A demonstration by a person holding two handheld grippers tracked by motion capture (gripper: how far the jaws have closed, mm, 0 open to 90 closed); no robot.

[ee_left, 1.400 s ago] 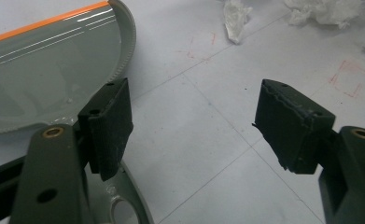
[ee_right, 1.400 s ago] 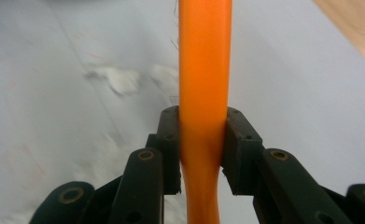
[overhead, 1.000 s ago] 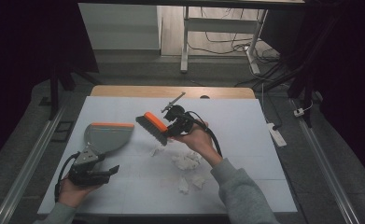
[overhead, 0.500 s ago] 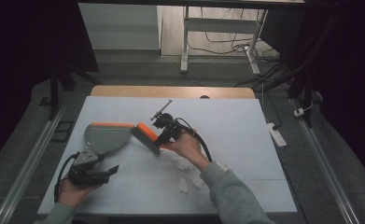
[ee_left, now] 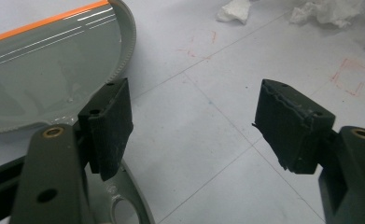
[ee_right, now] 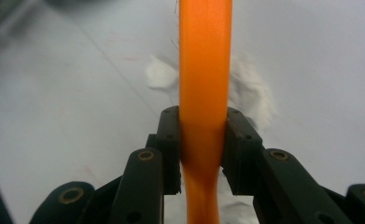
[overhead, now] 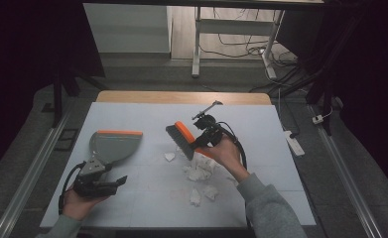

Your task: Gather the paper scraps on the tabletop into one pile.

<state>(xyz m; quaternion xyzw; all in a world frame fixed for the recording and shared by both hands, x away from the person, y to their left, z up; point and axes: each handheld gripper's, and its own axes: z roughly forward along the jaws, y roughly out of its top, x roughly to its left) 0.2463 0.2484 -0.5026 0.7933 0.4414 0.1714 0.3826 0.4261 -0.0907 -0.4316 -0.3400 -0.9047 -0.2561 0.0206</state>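
A grey dustpan (overhead: 114, 146) with an orange lip lies on the white table (overhead: 132, 114) at the left. My left gripper (overhead: 107, 173) rests at the pan's handle, its jaws wide open over bare table. In the left gripper view the dustpan (ee_left: 45, 60) sits beside the left jaw of the left gripper (ee_left: 194, 121). My right gripper (overhead: 204, 141) is shut on the orange handle of a hand brush (overhead: 179, 139), held tilted above crumpled paper scraps (overhead: 199, 171). The right gripper (ee_right: 203, 140) pinches the brush handle (ee_right: 204, 70) between both pads, with paper scraps (ee_right: 161, 74) blurred below.
A small paper scrap (overhead: 169, 156) lies apart, between pile and dustpan. More scraps (overhead: 195, 198) lie nearer the front edge. A white power strip (overhead: 293, 141) sits past the table's right edge. Red marks (ee_left: 350, 77) are drawn on the table.
The right hand swung the brush left toward the dustpan, then came back right over the paper pile. The left hand and dustpan stayed still.
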